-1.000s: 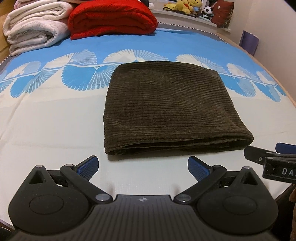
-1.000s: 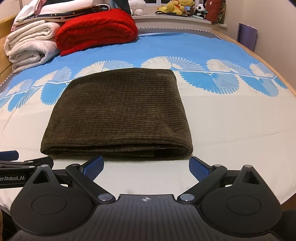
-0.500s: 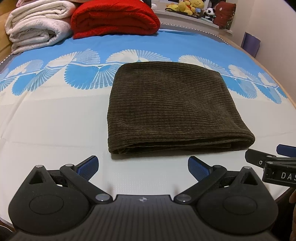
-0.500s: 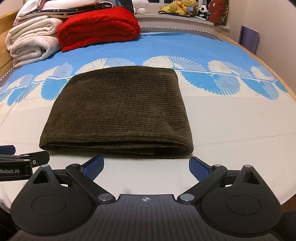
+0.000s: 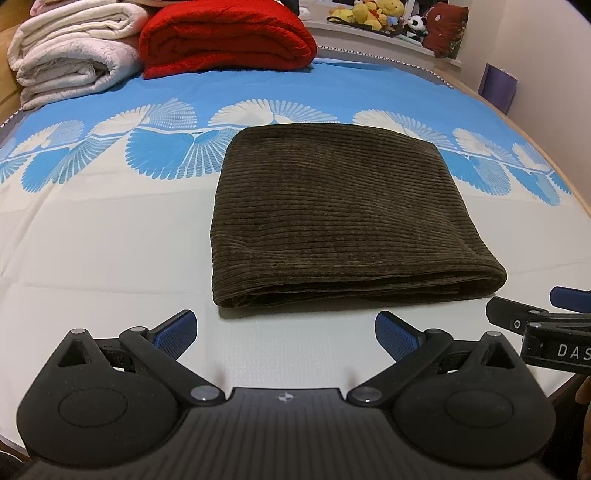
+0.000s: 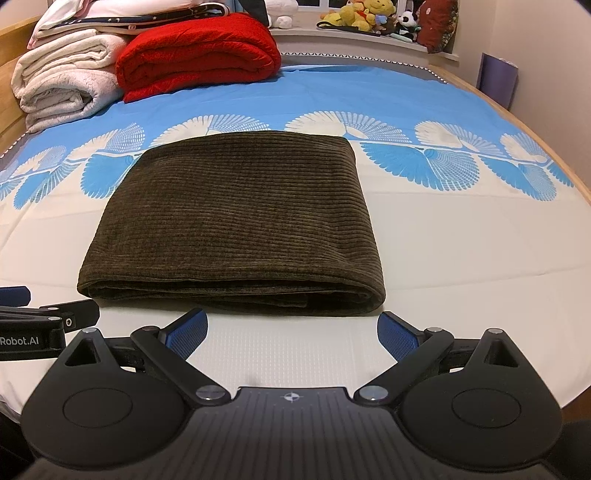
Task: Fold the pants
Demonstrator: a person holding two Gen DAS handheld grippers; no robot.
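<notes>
Both cameras have crept slightly nearer the bed over the last second, so the bundle sits a touch lower and larger in each view; nothing on the bedspread has otherwise shifted.

From the left wrist view, the left gripper (image 5: 284, 330) stands released, its blue-padded fingers (image 5: 176, 329) spread wide and holding nothing. The corduroy pants (image 5: 347, 218) lie toward 1 o'clock of it, flat on the sheet (image 5: 92, 251), apart from both claws. They form a compact, roughly square packet of dark olive ribbed cloth, the cords running crosswise, with stacked layers and a rounded fold showing along the near edge. The right gripper's tip pokes in at 3 o'clock, just beside the packet's near right corner.

From the right wrist view, the right gripper (image 6: 291, 332) is likewise spread and empty. The pants (image 6: 236, 218) sit at 11 to 12 o'clock, edges fairly even, layers neat. At 10 o'clock a fluffy red blanket (image 6: 199, 51) lies rolled beside cream towels (image 6: 62, 85); plush toys (image 6: 365, 16) line the sill at 1 o'clock.

Judging by the tidy packet and free claws, the folding looks essentially done; at most a final smoothing remains.
</notes>
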